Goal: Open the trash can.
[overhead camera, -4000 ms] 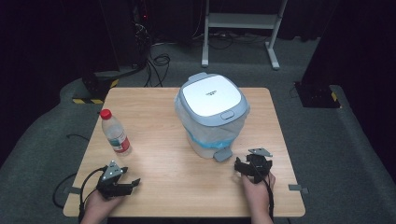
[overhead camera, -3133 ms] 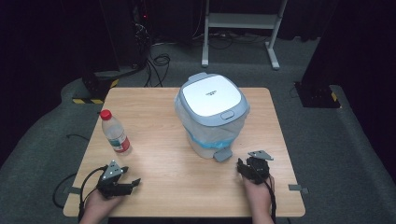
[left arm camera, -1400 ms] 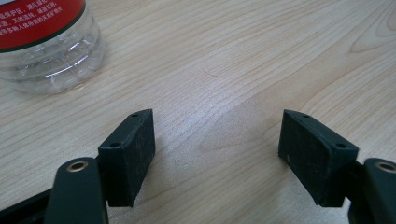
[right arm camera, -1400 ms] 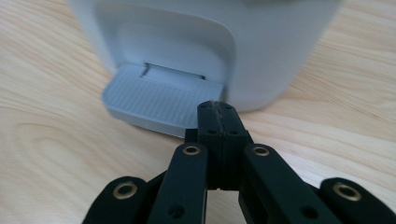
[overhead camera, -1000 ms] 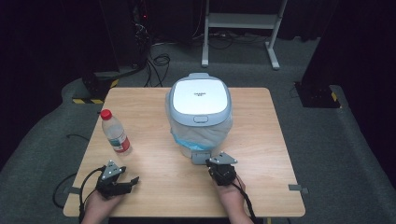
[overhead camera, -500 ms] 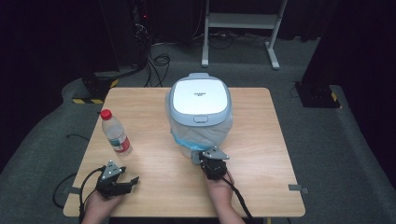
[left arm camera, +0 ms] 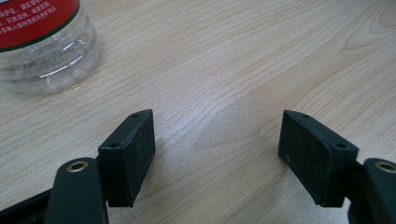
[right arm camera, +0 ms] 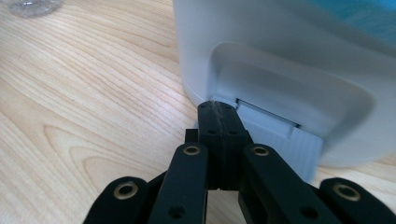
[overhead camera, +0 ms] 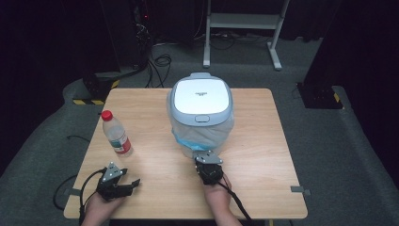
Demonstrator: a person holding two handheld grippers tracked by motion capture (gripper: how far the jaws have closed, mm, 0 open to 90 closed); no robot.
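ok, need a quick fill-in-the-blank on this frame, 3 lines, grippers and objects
1. The right gripper has its fingers ____ with the tips at the pedal of the white pedal bin with a pale blue liner.
2. The left gripper has its fingers ____ above bare wood.
3. The clear plastic bottle has a ____ cap.

Missing words: shut; open; red

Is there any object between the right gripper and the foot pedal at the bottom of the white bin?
Nothing visible stands between them. In the right gripper view, the right gripper, jaws closed together, has its tips at the pedal at the base of the white bin. The water bottle stands far off to the side, near the left gripper.
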